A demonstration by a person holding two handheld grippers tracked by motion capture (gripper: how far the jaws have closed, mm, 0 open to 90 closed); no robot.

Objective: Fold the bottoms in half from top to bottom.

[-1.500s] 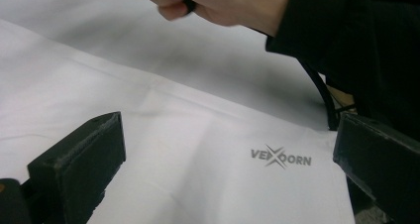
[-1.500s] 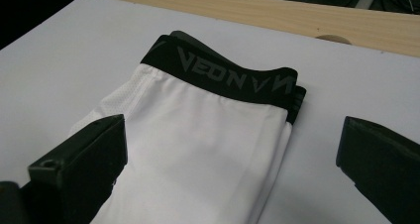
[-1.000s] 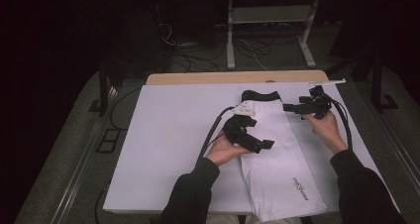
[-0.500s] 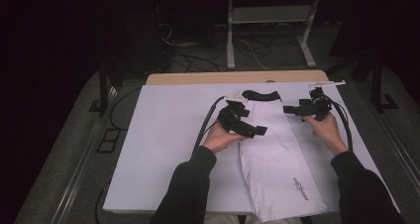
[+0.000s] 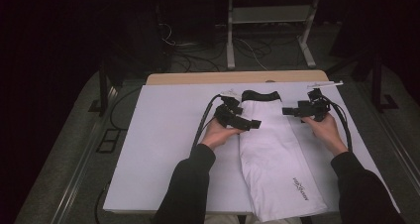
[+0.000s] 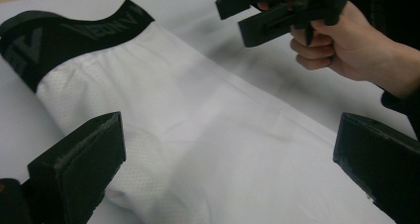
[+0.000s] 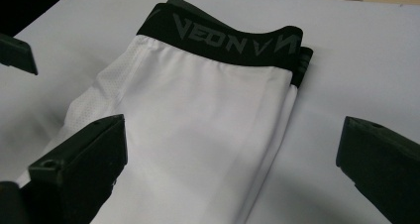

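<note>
Folded white tights between two wide-open claws.

The tights (image 5: pixel 275 159) lie lengthwise on the white surface (image 5: pixel 163 149), right of its middle, with the black waistband (image 5: pixel 260 95) toward the far edge and the other end hanging just over the near edge. The left claw (image 5: pixel 250 124) is at the tights' left edge, a little below the waistband, its jaws spread wide with nothing between them; in the left gripper view the white fabric lies under the gap. The right claw (image 5: pixel 288 111) is just beside the tights' right edge, near the waistband, its jaws also wide apart and empty; in the right gripper view the waistband lies ahead of them. Whether either claw touches the fabric cannot be told.
</note>
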